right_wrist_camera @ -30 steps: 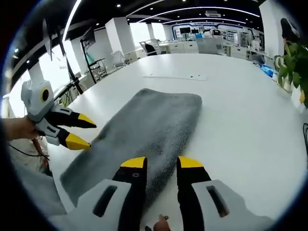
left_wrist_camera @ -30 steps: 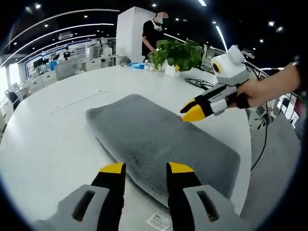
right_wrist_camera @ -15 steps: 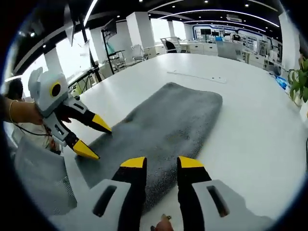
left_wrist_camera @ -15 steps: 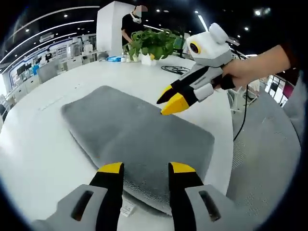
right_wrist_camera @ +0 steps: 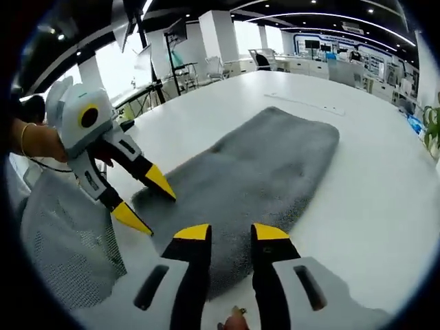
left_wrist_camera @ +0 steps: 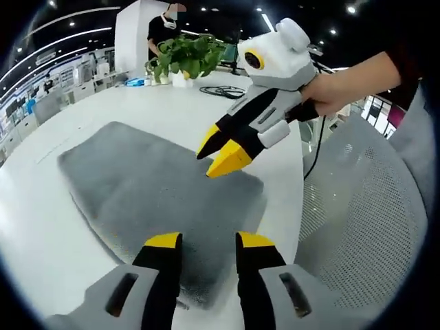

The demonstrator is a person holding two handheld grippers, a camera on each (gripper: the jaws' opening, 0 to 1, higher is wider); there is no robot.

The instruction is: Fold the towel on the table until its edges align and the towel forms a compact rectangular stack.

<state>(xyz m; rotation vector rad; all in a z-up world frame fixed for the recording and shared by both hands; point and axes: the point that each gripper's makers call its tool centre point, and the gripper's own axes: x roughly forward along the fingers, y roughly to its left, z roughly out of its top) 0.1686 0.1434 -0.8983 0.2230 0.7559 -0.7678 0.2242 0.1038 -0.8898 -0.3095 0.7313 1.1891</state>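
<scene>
The grey towel (left_wrist_camera: 151,189) lay flat on the white table (left_wrist_camera: 41,234) as a long rectangle, already looking doubled over, its near short end by the table edge closest to you. By my judgement the fold was only part done: at least one more fold across its length remained before it would make a compact stack. In the left gripper view, your left gripper (left_wrist_camera: 201,242) hovered over the near end at 6 o'clock, jaws parted and holding nothing. Your right gripper (left_wrist_camera: 218,150) reached in from 2 o'clock, tips angled down just above the towel's near corner, also parted and empty, your hand (left_wrist_camera: 330,93) wrapped round its handle. In the right gripper view, the right gripper (right_wrist_camera: 230,235) pointed along the towel, with the left gripper at 9 o'clock spread over the near edge. A potted plant (left_wrist_camera: 182,58) stood at the far side.
</scene>
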